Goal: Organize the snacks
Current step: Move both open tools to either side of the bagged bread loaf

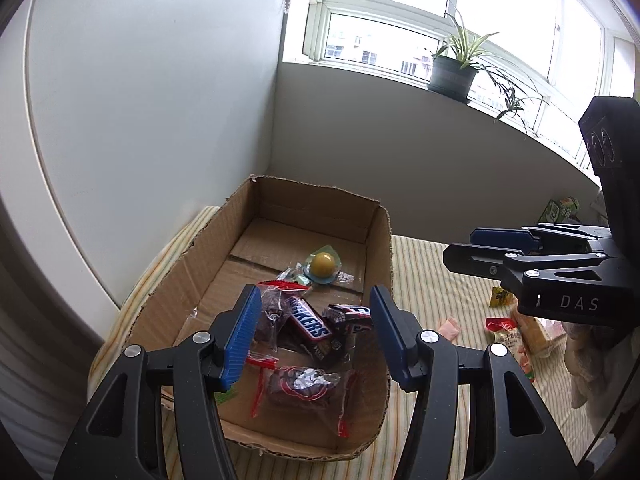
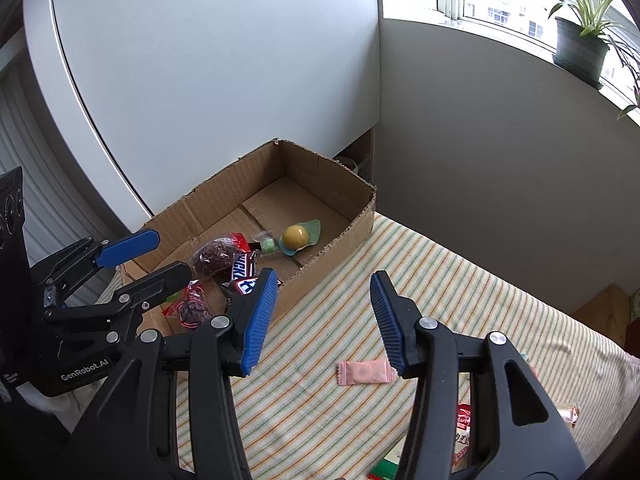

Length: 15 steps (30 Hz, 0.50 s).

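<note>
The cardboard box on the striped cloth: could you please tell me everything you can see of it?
The cardboard box is a shallow, open-topped tray of brown corrugated board with ragged, torn-looking rims and flap seams across its floor. It sits flat on the striped cloth, its far corner toward the white wall. Inside lie wrapped snacks: a Snickers bar, dark sweets in clear red-trimmed wrappers, and a yellow ball-shaped sweet. Neither gripper appears to touch it.
</note>
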{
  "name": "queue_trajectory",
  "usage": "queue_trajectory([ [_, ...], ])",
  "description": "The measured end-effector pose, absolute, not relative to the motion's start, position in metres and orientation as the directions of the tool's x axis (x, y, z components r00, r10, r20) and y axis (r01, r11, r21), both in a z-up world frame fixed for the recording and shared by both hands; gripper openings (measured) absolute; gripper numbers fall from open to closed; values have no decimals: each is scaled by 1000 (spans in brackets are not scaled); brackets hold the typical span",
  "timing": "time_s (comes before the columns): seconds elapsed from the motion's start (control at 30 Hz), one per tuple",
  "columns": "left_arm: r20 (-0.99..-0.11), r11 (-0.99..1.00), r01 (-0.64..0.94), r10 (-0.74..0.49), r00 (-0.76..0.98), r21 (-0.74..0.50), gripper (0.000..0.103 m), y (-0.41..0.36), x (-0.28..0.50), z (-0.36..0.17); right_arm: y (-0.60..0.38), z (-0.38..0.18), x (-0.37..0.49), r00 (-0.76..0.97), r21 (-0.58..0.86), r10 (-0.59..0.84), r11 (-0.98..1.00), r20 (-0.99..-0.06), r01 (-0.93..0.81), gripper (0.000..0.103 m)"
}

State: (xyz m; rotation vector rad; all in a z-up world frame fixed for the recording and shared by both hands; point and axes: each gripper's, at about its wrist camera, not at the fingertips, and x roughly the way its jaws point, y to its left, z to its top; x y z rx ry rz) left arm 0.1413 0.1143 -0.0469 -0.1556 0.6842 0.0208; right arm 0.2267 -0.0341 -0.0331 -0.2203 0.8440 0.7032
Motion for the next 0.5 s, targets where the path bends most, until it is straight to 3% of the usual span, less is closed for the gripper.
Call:
queue_trajectory([
  [0.07,-628,990,-58,-35,778,-127,56,105,141,-45,-49,-31,223,480,85,476,770,-737,-633,67],
  [0.27,-624,993,3,-74,778,-115,56,72,141,-41,-92,-30,218,511,84,447,807,-734,-585,68],
  [0.4,-629,993,43,-102,771,-108,56,49,143,-41,-123,-31,216,539,81,419,837,-731,-541,80],
  [0.5,-639,991,78,-131,758,-110,59,31,145,-43,-144,-33,214,551,78,396,856,-734,-511,83],
])
